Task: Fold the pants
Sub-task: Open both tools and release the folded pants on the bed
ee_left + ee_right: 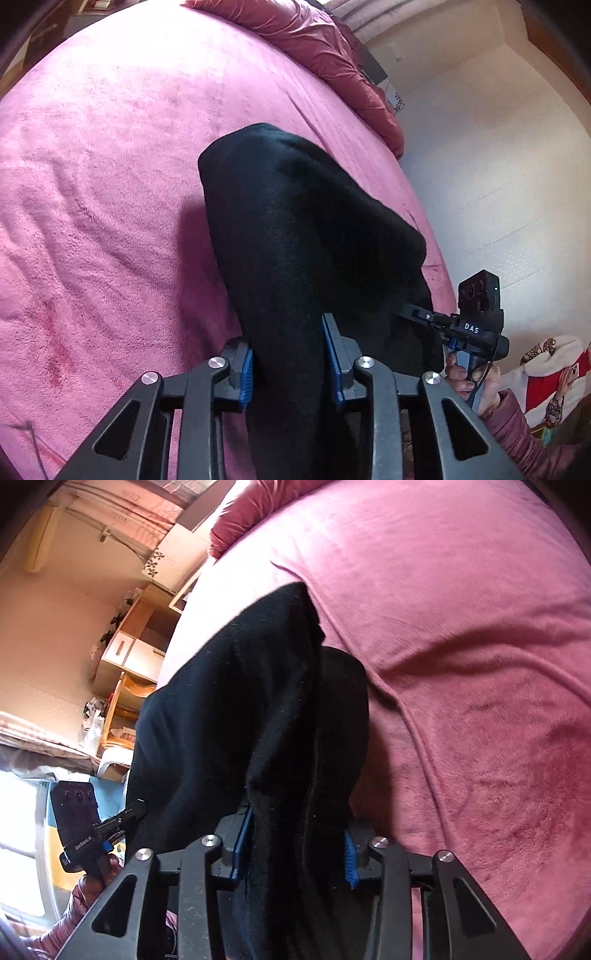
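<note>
Pink blanket under black pants

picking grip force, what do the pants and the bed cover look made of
Pants: black matte knit, likely cotton jersey; it drapes softly and shows fine ribbing. Bed cover: pink plush, fleece-like; short fuzzy nap with brushed streaks and soft wrinkles.

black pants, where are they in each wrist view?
Left wrist: black pants run from centre to bottom, between the left gripper pads.
Right wrist: pants centre-left to bottom, in the right gripper.
Shared landmark: pink blanket under them.
</note>
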Demonstrator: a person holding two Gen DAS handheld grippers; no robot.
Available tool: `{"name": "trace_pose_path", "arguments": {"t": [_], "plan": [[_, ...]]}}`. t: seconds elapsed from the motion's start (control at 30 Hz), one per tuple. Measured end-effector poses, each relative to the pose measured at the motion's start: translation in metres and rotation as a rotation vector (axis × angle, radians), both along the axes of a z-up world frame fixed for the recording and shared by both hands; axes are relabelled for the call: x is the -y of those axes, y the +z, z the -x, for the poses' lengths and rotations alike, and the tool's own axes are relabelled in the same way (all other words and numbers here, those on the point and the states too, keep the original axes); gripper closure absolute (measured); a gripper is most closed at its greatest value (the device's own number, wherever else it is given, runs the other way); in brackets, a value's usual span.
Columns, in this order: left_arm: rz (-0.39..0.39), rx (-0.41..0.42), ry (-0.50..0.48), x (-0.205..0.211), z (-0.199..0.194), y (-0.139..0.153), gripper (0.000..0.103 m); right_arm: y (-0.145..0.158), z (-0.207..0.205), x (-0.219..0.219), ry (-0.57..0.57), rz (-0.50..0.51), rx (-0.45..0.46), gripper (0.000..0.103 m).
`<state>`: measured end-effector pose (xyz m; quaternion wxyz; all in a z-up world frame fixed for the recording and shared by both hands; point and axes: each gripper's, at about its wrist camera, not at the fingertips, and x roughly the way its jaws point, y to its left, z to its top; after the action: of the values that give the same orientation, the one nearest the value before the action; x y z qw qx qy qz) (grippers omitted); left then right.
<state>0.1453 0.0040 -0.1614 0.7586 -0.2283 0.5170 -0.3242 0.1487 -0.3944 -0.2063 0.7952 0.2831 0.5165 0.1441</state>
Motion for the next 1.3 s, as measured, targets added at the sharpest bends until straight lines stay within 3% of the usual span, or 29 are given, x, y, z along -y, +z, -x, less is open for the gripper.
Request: {"name": "trace_pose_path", "arguments": {"t": [0.17,0.3,0.5,0.57,0.63,0.7,0.87,1.07,1.3], "plan": [[0.015,0.120,0.038,-0.031,-0.011,0.045,0.073,0.027,-0.031,-0.034,0.069,-0.023,0.086,0.065],[-0.045,0.163,0.114,-0.066,-0.036,0.062,0.073,0.034,-0.076,-0.074,0.116,-0.033,0.113,0.065],[-0.186,0.087,0.240,-0.116,-0.075,0.039,0.070,0.014,-0.129,-0.135,0.179,0.036,0.043,0.063],[-0.266,0.032,0.261,-0.125,-0.084,0.022,0.062,-0.001,-0.140,-0.147,0.167,0.115,0.001,0.050],[-0.363,0.021,0.267,-0.120,-0.084,0.010,0.053,-0.006,-0.140,-0.144,0.150,0.097,-0.007,0.047],[-0.399,0.064,0.286,-0.111,-0.079,0.016,0.048,-0.002,-0.135,-0.143,0.149,0.122,0.006,0.042],[-0.524,0.146,0.337,-0.084,-0.062,0.038,0.046,0.027,-0.120,-0.156,0.129,0.272,0.069,0.039],[-0.571,0.224,0.418,-0.076,-0.026,0.062,0.045,0.063,-0.082,-0.171,0.061,0.445,0.195,0.039],[-0.575,0.286,0.471,-0.081,0.017,0.080,0.044,0.086,-0.041,-0.213,0.026,0.485,0.262,0.039]]}}
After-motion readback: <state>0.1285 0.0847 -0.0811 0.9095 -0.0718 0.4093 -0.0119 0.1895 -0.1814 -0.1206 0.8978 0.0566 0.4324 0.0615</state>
